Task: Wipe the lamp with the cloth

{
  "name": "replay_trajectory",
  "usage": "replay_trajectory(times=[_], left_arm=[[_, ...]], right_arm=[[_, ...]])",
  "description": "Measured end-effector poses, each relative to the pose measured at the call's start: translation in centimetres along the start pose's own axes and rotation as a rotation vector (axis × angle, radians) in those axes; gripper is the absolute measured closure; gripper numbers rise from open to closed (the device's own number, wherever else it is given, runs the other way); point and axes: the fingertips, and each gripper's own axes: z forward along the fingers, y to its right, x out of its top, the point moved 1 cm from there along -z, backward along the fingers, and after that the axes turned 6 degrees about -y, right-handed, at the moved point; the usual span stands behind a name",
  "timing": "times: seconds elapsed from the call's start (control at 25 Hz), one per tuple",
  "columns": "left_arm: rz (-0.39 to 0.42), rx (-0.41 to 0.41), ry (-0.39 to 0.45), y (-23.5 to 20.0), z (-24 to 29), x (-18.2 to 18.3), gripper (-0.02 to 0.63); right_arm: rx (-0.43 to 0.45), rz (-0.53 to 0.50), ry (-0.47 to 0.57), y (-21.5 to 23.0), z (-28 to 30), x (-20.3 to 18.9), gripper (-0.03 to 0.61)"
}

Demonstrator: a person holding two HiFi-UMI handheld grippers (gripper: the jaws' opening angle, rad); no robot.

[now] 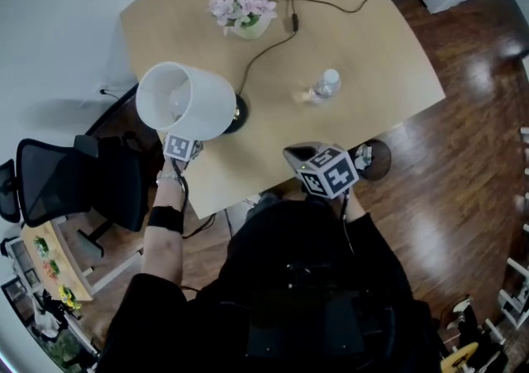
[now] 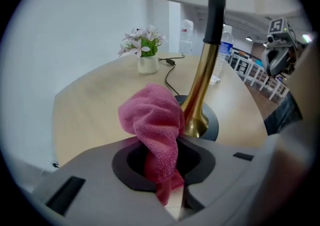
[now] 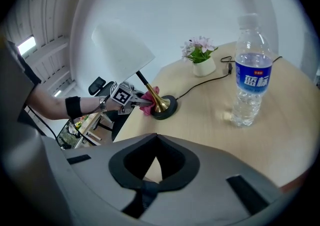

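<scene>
The lamp has a white shade [image 1: 186, 102], a brass stem [image 2: 200, 94] and a dark round base [image 2: 214, 126]; it stands near the table's left front edge. My left gripper [image 2: 170, 167] is shut on a pink cloth [image 2: 155, 120], which bunches up against the flared foot of the stem, under the shade. From above, only the left gripper's marker cube [image 1: 181, 148] shows below the shade. The right gripper view shows the cloth [image 3: 148, 103] pressed at the brass foot. My right gripper [image 3: 152, 162] is shut with nothing in it and hovers off the table's front edge [image 1: 326, 169].
A water bottle [image 1: 324, 86] stands right of the lamp, and a pot of pink flowers [image 1: 244, 7] is at the back. The lamp's black cable [image 1: 273, 45] runs across the wooden table [image 1: 388, 57]. A black office chair [image 1: 74, 185] stands at the left.
</scene>
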Motion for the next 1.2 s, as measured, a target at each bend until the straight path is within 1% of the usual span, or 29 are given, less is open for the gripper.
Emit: replay_trajectory(times=[0.08, 0.16, 0.28, 0.48, 0.64, 1.0, 1.2], left_arm=[[-0.028, 0.006, 0.012, 0.4, 0.4, 0.0, 0.528], [-0.064, 0.049, 0.022, 0.5, 0.7, -0.8, 0.528], [-0.117, 0.11, 0.058, 1.3, 0.4, -0.9, 0.528], [-0.195, 0.186, 0.056, 3.4, -0.1, -1.5, 0.529], [-0.263, 0.211, 0.063, 5.5, -0.2, -1.5, 0.528], [-0.421, 0.307, 0.065, 8.8, 0.4, 0.2, 0.529], [-0.468, 0.326, 0.071, 10.9, 1.8, 2.5, 0.528]], right_arm=[[-0.004, 0.011, -0.002, -0.2, 0.1, -0.3, 0.574], [-0.007, 0.017, -0.007, -0.1, 0.1, -0.5, 0.574], [-0.005, 0.012, -0.02, 0.0, 0.3, -0.6, 0.574], [0.026, -0.021, -0.04, -0.2, 0.6, -0.6, 0.574], [0.048, -0.055, -0.059, 0.1, 0.4, -0.6, 0.574], [0.088, -0.133, -0.117, 1.9, -0.8, -1.3, 0.574], [0.112, -0.172, -0.147, 3.4, -1.5, -1.5, 0.574]])
